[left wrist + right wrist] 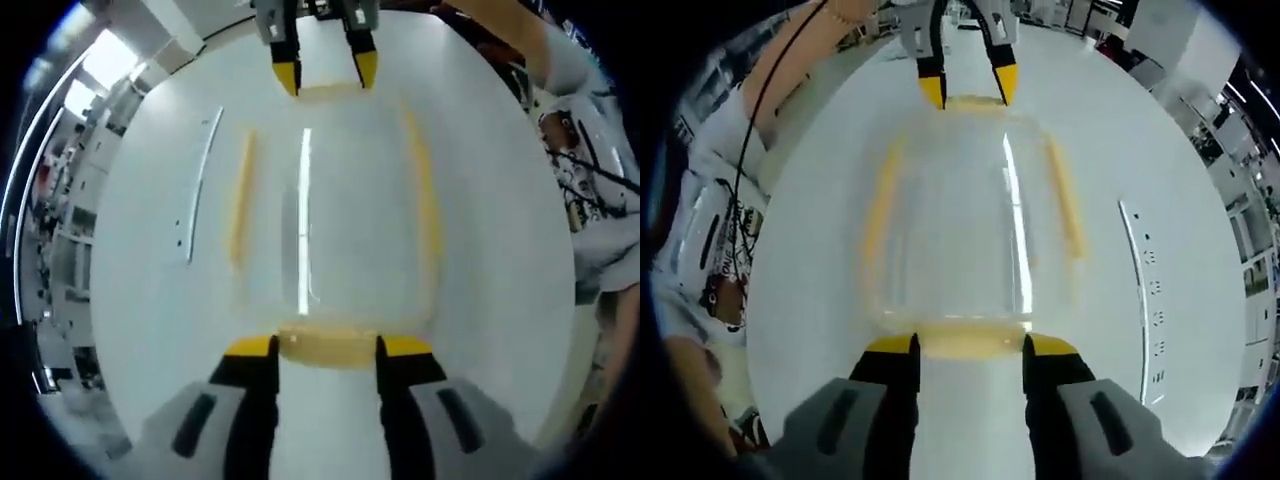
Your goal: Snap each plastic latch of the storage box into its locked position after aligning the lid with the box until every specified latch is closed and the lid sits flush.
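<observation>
1. In the left gripper view, the clear plastic storage box with yellow latches [330, 230] fills the centre of the frame, lying on the white table [500, 300].
2. Your left gripper [328, 347] rises from the bottom centre, its yellow-tipped black jaws apart, one on each side of the near yellow end latch [328, 350] and touching or just beside it.
3. At the top centre of that view, your right gripper [327, 72] reaches the far end of the box, jaws apart around the far yellow latch [330, 92].
4. In the right gripper view, the same box [970, 220] sits mid-frame, with your right gripper [970, 347] at the bottom centre, jaws spread on either side of the near latch [970, 342].
5. The left gripper [968, 88] shows at the top centre, opposite.
6. Long yellow side latches [1065, 195] run along both flanks of the box.
7. Whether the lid sits flush cannot be told through the blur.
8. Your arm and printed white shirt [710, 230] lie at the left edge of the right gripper view.
</observation>
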